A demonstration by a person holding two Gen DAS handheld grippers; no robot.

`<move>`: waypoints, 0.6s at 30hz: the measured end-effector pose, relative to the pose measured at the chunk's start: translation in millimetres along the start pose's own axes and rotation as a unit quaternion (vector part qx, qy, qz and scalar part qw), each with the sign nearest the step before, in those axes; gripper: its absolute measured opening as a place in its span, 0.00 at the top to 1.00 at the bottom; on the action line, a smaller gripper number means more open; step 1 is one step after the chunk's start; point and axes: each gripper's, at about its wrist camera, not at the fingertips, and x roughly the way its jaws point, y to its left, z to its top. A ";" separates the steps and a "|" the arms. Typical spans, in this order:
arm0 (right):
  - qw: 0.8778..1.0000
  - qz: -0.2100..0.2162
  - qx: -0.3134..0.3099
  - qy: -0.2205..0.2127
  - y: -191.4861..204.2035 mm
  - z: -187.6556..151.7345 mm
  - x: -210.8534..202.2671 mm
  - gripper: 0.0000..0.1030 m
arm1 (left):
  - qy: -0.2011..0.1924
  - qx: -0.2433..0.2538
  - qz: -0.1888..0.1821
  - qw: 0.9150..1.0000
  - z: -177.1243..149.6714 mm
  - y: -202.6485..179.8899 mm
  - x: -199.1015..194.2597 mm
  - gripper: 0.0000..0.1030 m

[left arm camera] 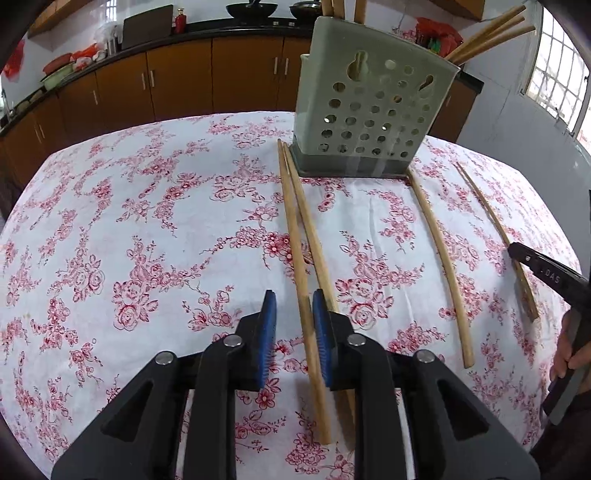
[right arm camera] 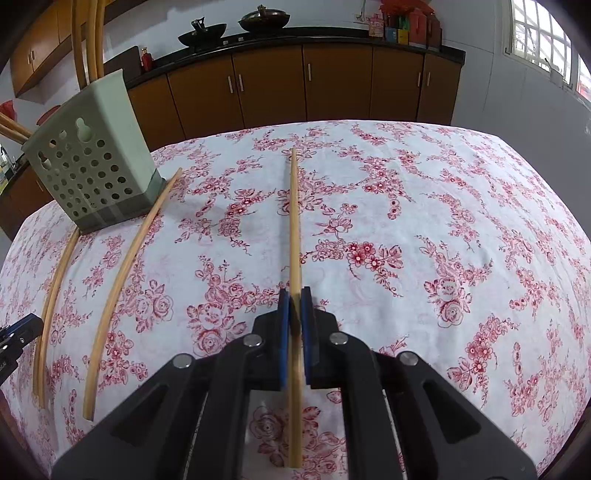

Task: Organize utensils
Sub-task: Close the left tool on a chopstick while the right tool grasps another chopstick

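A grey-green perforated utensil holder (left arm camera: 369,107) stands at the far side of the floral tablecloth (left arm camera: 147,229), with several wooden chopsticks in it. Two chopsticks (left arm camera: 301,266) lie side by side in front of it. My left gripper (left arm camera: 294,314) is open and straddles the near part of one of them. A third chopstick (left arm camera: 439,254) lies to the right. My right gripper (right arm camera: 294,301) is shut on a fourth chopstick (right arm camera: 294,221), which points straight ahead. The holder shows at the left of the right wrist view (right arm camera: 92,162).
Brown kitchen cabinets (left arm camera: 177,81) with a dark counter, woks (right arm camera: 202,34) and jars run behind the table. A window (left arm camera: 561,62) is at the right. The right gripper's body and the hand (left arm camera: 565,314) show at the right edge of the left wrist view.
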 end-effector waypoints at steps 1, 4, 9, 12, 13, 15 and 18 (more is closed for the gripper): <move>1.000 -0.001 0.001 0.000 0.7 0.1 0.4 0.92 | -0.001 -0.001 0.004 1.000 0.5 -0.9 0.8 0.82; 1.000 -0.001 -0.002 0.000 3.1 0.4 1.0 0.91 | -0.005 0.002 0.020 1.000 0.1 -2.9 1.5 0.90; 1.000 0.014 -0.027 -0.002 15.4 0.8 2.4 0.91 | -0.008 -0.014 0.041 0.999 3.8 9.8 3.2 0.93; 0.999 0.029 -0.037 -0.003 21.7 1.8 4.4 0.92 | -0.009 -0.035 0.056 0.998 6.6 29.1 2.0 0.93; 0.999 0.031 -0.041 -0.003 23.1 2.3 5.0 0.92 | -0.009 -0.047 0.060 0.997 7.7 39.5 1.0 0.93; 0.998 0.038 -0.043 -0.002 24.4 4.3 6.6 0.92 | -0.009 -0.057 0.061 0.996 8.7 50.6 0.2 0.93; 0.998 0.043 -0.040 -0.002 22.8 5.8 8.2 0.92 | -0.010 -0.065 0.041 0.997 8.8 60.1 -1.2 0.93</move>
